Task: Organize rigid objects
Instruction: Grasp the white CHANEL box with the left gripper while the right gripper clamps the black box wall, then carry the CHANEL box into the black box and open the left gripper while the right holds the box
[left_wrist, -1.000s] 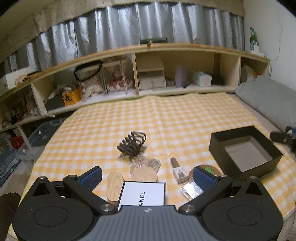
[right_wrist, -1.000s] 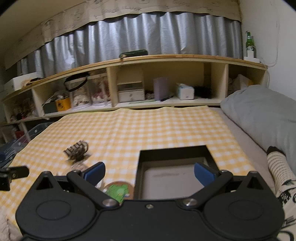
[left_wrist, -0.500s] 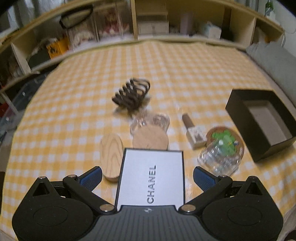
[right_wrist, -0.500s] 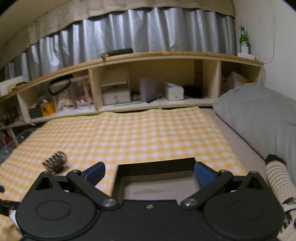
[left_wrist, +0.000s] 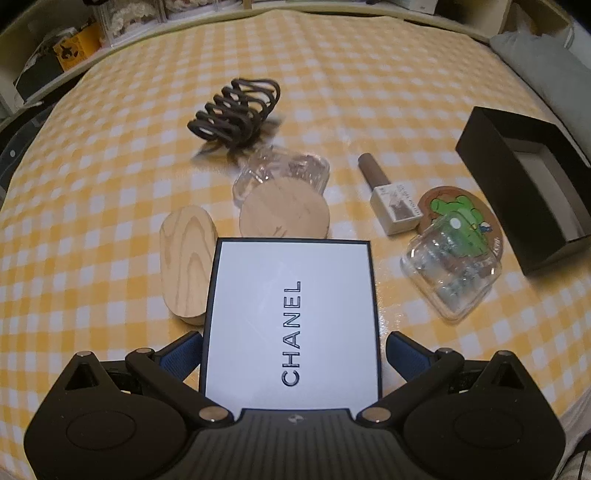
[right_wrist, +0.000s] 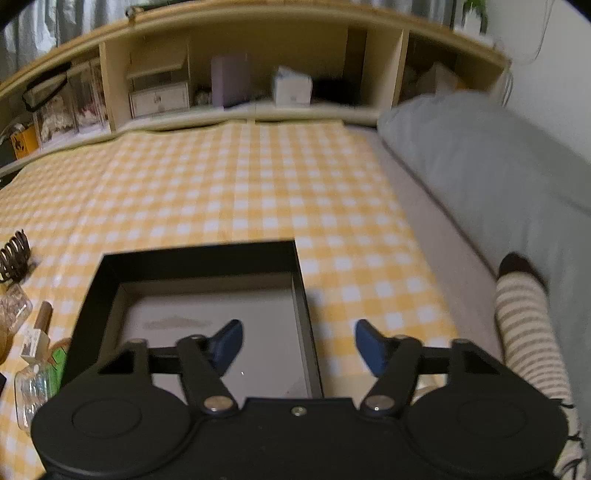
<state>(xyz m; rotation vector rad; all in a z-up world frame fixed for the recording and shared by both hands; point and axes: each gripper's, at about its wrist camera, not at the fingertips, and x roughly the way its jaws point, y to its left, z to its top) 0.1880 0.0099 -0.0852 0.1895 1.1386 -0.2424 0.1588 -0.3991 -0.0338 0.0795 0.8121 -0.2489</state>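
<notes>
Broadly, a bed (left_wrist: 332, 66) under a yellow checked cloth carries everything, with a grey pillow (right_wrist: 480, 155) along its right side and a wooden shelf (right_wrist: 258, 44) of boxes at the head. Largest of the task's things is the black box (right_wrist: 195, 258), open-topped, its pale floor bare. The right hand-held gripper (right_wrist: 297, 345) hangs over it, straddling the box's right wall: one blue finger sits above the inside, the other above the cloth outside. Its jaws have just been closing, yet the pads do not press on the wall, so it grips nothing.

Next is the white lid (left_wrist: 291, 317), lettered CHANEL, lying flat between the fingers of the left hand-held gripper (left_wrist: 293, 356). The left pad meets the lid's edge and the right stands just off it; whether it clamps I cannot tell.

Beyond the lid lie a wooden oval (left_wrist: 186, 266) and a wooden disc (left_wrist: 284, 214), the disc partly over a clear case (left_wrist: 291, 168). Farther off sits a brown hair claw (left_wrist: 234, 112). To the right, a nail polish bottle (left_wrist: 389, 199) touches a cactus coaster (left_wrist: 461, 214), on which another clear case (left_wrist: 452, 275) rests.
</notes>
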